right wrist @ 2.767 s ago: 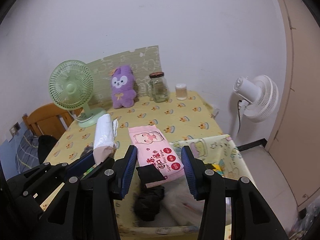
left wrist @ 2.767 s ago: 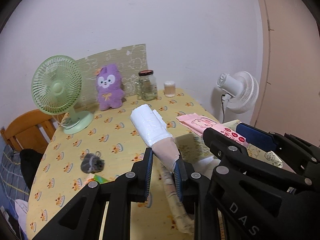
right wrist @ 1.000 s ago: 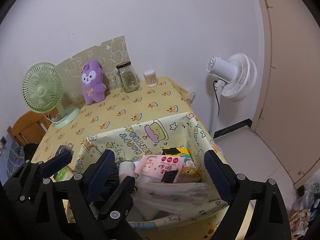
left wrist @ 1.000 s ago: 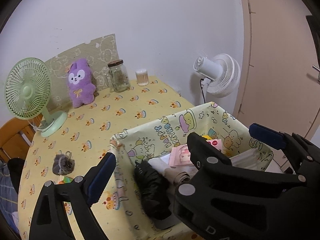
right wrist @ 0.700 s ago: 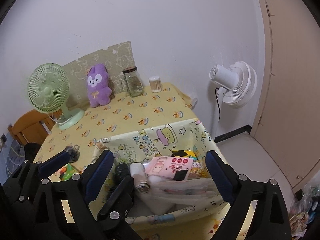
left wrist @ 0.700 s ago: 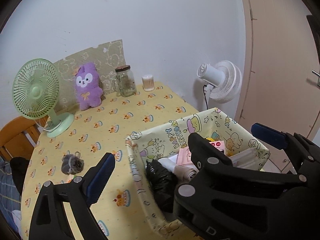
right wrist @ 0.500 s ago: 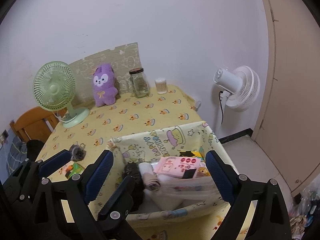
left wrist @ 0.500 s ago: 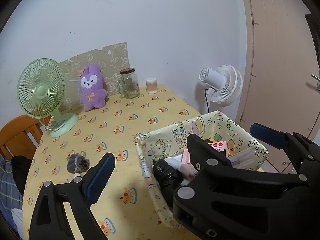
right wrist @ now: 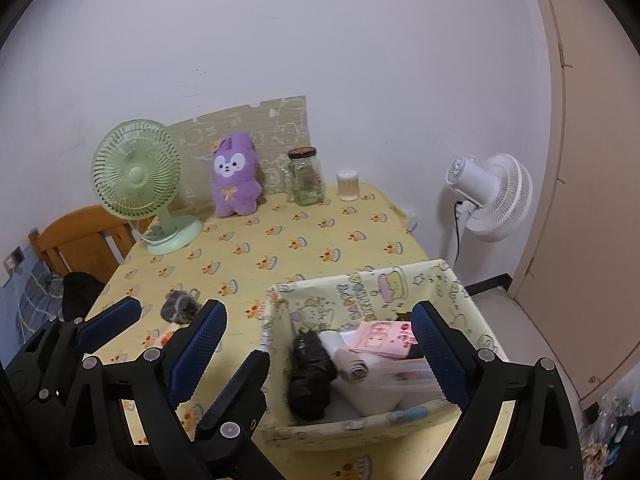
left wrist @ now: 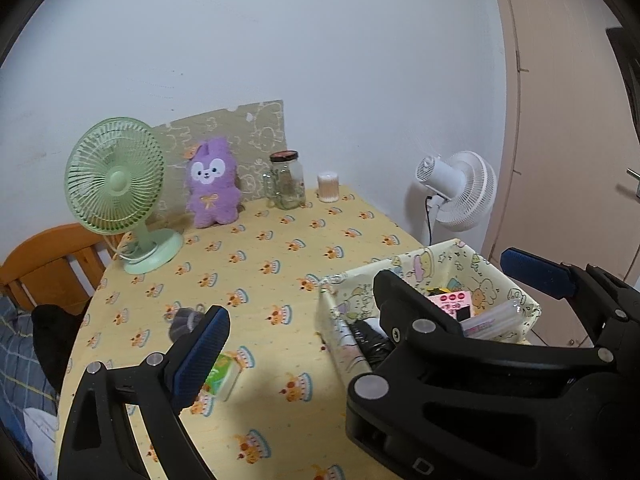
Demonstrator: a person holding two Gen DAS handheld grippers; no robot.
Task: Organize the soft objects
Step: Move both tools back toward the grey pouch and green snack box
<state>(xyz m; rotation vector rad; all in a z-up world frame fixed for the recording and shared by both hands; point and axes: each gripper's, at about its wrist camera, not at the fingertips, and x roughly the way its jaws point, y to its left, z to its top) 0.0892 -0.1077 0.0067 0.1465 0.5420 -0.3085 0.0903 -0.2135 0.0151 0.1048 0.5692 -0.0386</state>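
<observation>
A yellow cartoon-print fabric basket (right wrist: 360, 292) stands on the table's near right, also in the left wrist view (left wrist: 340, 312). It holds a black bundle (right wrist: 310, 376), a white and beige roll (right wrist: 348, 360) and a pink wipes pack (right wrist: 380, 338). A small grey soft object (right wrist: 178, 306) and a green packet (left wrist: 220, 374) lie on the table to the left. A purple plush (right wrist: 234, 176) stands at the back. My left gripper (right wrist: 156, 332) is open and empty left of the basket. My right gripper (right wrist: 320, 344) is open and empty, straddling the basket.
A green desk fan (right wrist: 140, 180), a glass jar (right wrist: 306, 178) and a small cotton-swab container (right wrist: 348, 186) stand at the table's back. A white floor fan (right wrist: 492, 196) stands to the right. A wooden chair (right wrist: 80, 240) is at the left.
Both grippers have let go of their items, which now lie in the basket. Both have pulled back and to the left, open and empty.
</observation>
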